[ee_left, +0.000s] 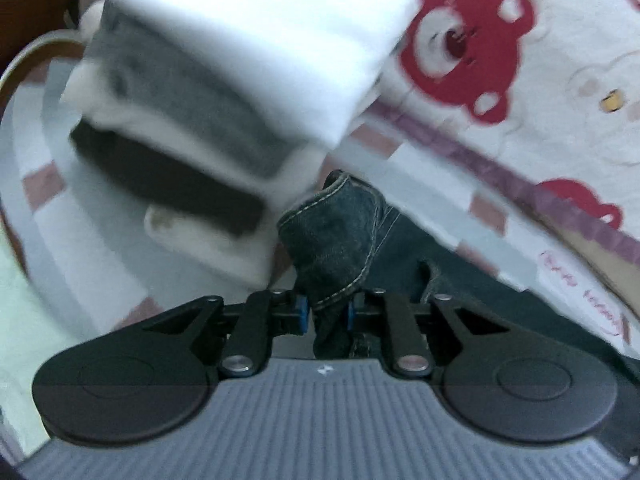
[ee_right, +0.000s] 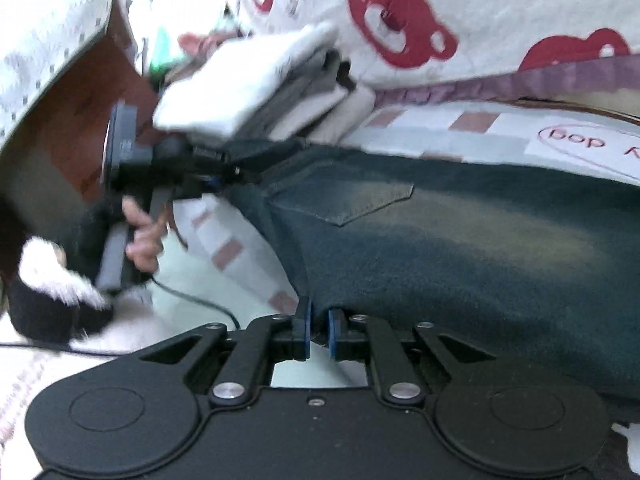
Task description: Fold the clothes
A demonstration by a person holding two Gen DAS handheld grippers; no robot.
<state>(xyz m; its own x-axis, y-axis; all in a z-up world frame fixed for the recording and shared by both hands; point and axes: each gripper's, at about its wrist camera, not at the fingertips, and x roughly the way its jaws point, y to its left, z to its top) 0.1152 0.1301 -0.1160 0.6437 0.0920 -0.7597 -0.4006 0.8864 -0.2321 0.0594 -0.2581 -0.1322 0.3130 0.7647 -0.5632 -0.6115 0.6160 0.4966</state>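
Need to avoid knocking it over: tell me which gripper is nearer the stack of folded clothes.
Left. The left gripper pinches the jeans at the corner right beside the stack of folded clothes. The right gripper grips the jeans' edge farther away.

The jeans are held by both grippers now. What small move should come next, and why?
Probably lift both held edges together and carry them over the jeans to start a fold. The left gripper pinches a stitched denim edge, the right gripper clamps another edge, and most of the denim lies flat on the bedsheet.
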